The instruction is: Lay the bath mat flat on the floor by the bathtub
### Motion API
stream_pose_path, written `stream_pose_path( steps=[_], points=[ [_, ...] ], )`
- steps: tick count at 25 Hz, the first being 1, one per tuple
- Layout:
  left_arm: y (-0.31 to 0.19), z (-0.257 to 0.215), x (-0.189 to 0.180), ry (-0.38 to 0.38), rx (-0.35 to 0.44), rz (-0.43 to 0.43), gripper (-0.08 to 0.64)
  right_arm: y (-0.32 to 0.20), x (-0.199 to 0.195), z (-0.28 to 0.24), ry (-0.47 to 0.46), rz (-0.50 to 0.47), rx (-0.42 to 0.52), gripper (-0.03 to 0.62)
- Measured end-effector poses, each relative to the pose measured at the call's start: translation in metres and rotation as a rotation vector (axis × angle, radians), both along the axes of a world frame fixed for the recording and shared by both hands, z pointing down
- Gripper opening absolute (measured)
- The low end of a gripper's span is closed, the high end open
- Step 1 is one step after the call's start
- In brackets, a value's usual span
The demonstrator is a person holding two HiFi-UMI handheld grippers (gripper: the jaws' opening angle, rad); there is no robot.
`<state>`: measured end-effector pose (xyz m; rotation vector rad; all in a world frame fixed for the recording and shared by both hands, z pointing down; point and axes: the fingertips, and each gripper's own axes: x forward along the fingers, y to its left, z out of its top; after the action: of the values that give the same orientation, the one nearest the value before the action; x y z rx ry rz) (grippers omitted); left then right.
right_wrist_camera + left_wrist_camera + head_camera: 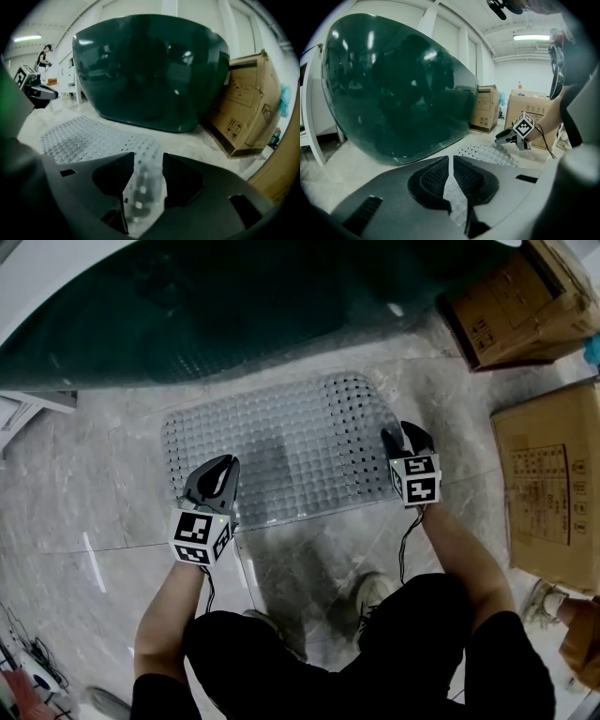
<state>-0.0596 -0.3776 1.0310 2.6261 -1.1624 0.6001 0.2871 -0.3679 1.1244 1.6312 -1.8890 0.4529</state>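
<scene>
Grey marble floor (94,484), cardboard boxes (548,474) alongside, ceiling strip light (530,37) overhead.

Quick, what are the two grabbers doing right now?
Left gripper: closed, pinching the near edge of the bath mat.
Right gripper: open; the bath mat's edge lies between its jaws, not gripped.

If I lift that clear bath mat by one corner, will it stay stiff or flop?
Probably floppy: the bath mat looks thin and see-through, lying flush on the floor, so a lifted corner would likely sag. Likely light for its size, being full of holes. On that glossy floor it may slide if pushed.
</scene>
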Motion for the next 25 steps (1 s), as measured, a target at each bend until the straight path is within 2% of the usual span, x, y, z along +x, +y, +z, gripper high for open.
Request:
stream_pose_path(
  steps=[2, 4, 5, 7, 10, 12, 18, 22, 25],
  points=[
    [0.003, -0.003, 0.0, -0.002, 0.004, 0.003, 0.046, -0.005, 0.0, -0.014, 0.019, 0.006, 0.066, 0.206],
    [0.004, -0.004, 0.0, 0.001, 0.004, 0.003, 0.046, -0.01, -0.014, -0.026, -0.015, -0.038, 0.097, 0.199],
    [0.004, -0.004, 0.0, 0.005, 0.002, 0.002, 0.046, -0.012, -0.026, -0.032, -0.044, -0.08, 0.1, 0.171],
    [0.001, -0.003, 0.003, 0.012, -0.001, -0.005, 0.04, -0.013, -0.053, -0.04, -0.113, -0.189, 0.091, 0.018],
    [0.002, 0.001, 0.018, 0.005, 0.007, -0.011, 0.03, -0.013, -0.077, -0.046, -0.174, -0.33, 0.101, 0.018],
    [0.007, 0.001, 0.024, 0.002, 0.008, -0.009, 0.023, -0.008, -0.087, -0.051, -0.189, -0.384, 0.108, 0.018],
    [0.014, -0.012, 0.019, -0.001, 0.026, 0.022, 0.016, -0.01, -0.118, -0.08, -0.232, -0.477, 0.153, 0.017],
    [0.018, -0.026, 0.022, -0.013, 0.062, 0.091, 0.015, -0.013, -0.133, -0.102, -0.248, -0.518, 0.199, 0.017],
    [0.022, -0.04, 0.027, 0.017, 0.085, 0.154, 0.015, -0.013, -0.146, -0.117, -0.255, -0.553, 0.226, 0.017]
  ],
)
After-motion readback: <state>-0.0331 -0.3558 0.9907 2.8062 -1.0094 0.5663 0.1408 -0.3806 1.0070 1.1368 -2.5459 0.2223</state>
